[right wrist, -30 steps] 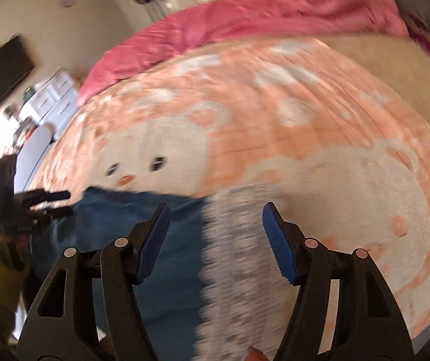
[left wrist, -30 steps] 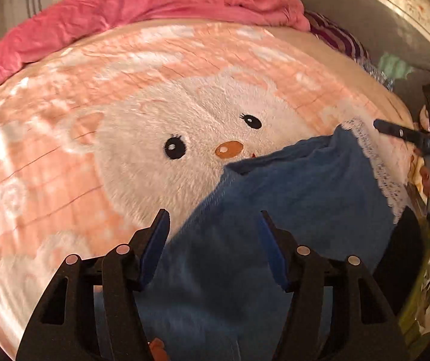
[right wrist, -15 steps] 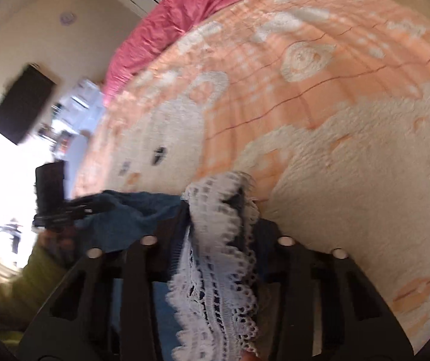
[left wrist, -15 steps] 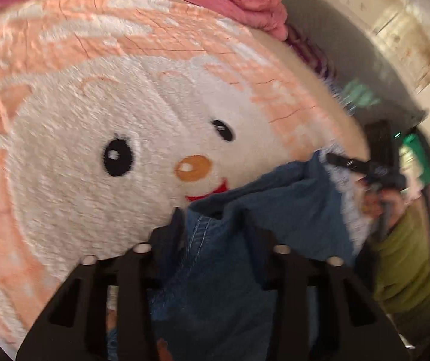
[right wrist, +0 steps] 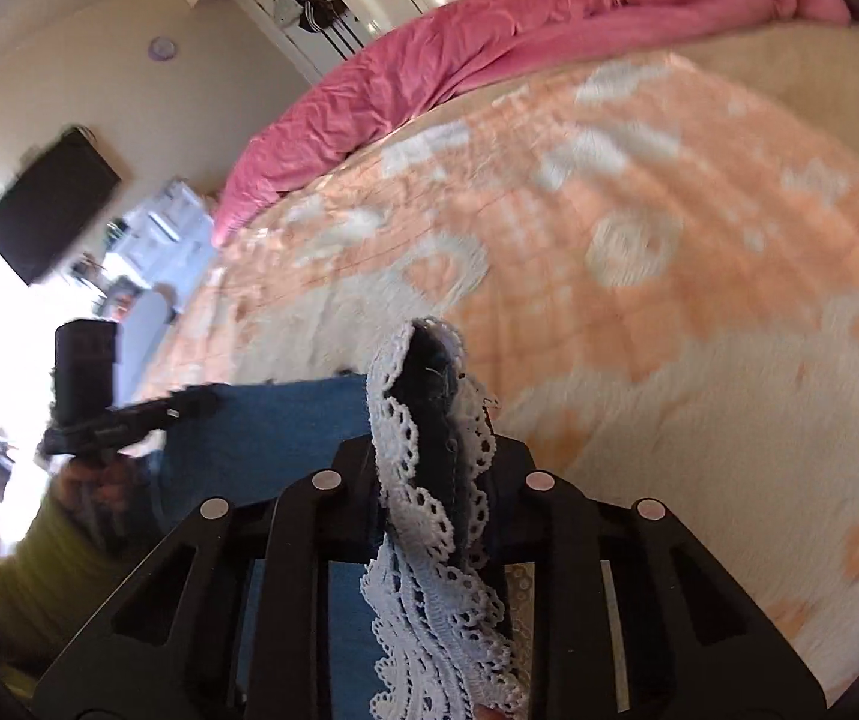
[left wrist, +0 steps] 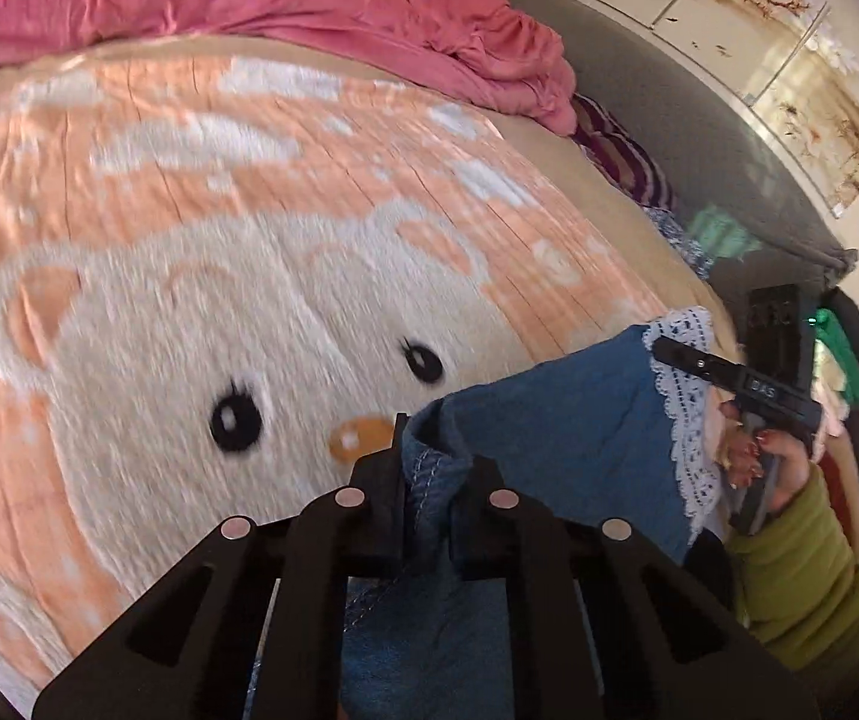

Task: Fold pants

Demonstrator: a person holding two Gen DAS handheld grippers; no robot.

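The black two-finger left gripper [left wrist: 429,480] is clenched on a bunched fold of the blue denim pants [left wrist: 567,438], its jaws having just closed from the wide stance they held a second ago, when the cloth lay flat beneath them; the stitched seam now stands pinched between the pads. The black right gripper [right wrist: 435,468] has likewise just been closing and now grasps the pants' white lace hem [right wrist: 423,570], which was spread flat between its parted jaws a second earlier and now rises in a ruffled loop above the fingertips and trails down toward the camera. Between the two tools the pants hang stretched as a blue panel, lifted at both ends over the near edge of the fluffy peach-and-cream blanket with a cartoon animal face [left wrist: 237,324]. Seen from the left wrist, the hand [left wrist: 771,456] holding the right gripper shows a green sleeve [left wrist: 807,576]. A crumpled pink duvet [left wrist: 285,0] lies along the far side of the bed, and a dark wall-mounted screen [right wrist: 48,204] shows at the left of the right-wrist view, blurred
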